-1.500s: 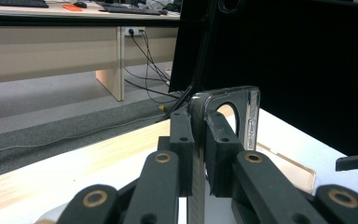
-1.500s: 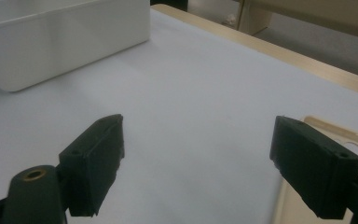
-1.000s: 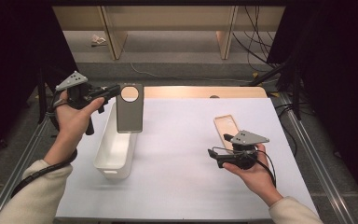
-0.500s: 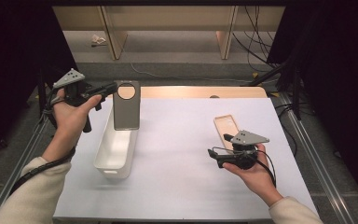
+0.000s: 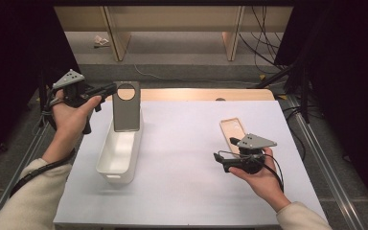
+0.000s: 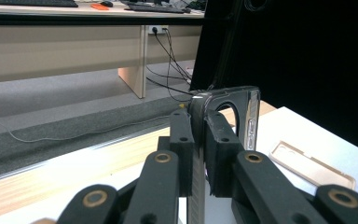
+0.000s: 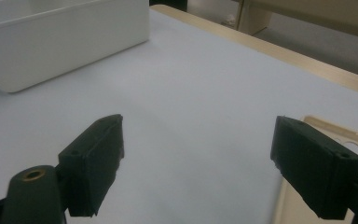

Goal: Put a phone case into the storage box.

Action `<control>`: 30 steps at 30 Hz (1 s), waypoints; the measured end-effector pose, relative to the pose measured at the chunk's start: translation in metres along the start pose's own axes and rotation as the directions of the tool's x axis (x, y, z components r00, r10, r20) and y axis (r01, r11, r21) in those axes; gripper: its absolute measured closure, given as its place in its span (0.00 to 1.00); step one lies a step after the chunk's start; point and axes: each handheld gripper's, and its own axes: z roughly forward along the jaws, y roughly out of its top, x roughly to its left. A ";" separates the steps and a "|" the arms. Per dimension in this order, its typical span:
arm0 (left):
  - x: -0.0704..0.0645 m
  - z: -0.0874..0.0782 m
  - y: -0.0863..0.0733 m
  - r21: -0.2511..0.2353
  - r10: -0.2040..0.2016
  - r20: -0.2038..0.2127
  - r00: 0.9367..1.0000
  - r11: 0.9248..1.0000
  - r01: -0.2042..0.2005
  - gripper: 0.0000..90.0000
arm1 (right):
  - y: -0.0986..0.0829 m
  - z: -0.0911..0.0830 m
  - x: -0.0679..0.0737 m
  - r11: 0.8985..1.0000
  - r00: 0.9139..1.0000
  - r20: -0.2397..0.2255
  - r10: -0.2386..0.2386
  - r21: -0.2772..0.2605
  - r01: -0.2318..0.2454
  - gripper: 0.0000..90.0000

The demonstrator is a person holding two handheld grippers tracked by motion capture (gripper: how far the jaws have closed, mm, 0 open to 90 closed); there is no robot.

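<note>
Raised since a second ago: grey phone case (image 5: pixel 126 105), clenched upright in left gripper (image 5: pixel 106 90) above white bin's (image 5: pixel 106 167) far end, ready for lowering inside; right gripper (image 5: pixel 219 158) released beside beige case (image 5: pixel 232 131).

Both grippers, left gripper (image 5: pixel 106 90) and right gripper (image 5: pixel 219 158): black jaws with brass-coloured pivot pins, grey three-cornered top plates, black trailing cables. Sleeves cream.
</note>
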 end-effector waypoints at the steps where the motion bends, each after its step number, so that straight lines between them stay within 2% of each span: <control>1: 0.001 0.000 0.000 0.001 0.000 -0.001 1.000 1.000 0.000 0.92 | 0.000 0.000 0.000 1.000 1.000 0.000 0.001 0.000 -0.001 0.20; 18: 0.015 0.003 0.001 0.010 0.010 -0.037 0.999 1.000 -0.009 0.92 | 0.000 0.000 -0.001 1.000 1.000 -0.001 0.004 -0.002 -0.004 0.20; 30: 0.023 0.007 0.003 0.019 0.021 -0.041 0.999 1.000 -0.020 0.92 | 0.000 0.000 -0.001 1.000 1.000 -0.002 0.003 0.000 -0.003 0.20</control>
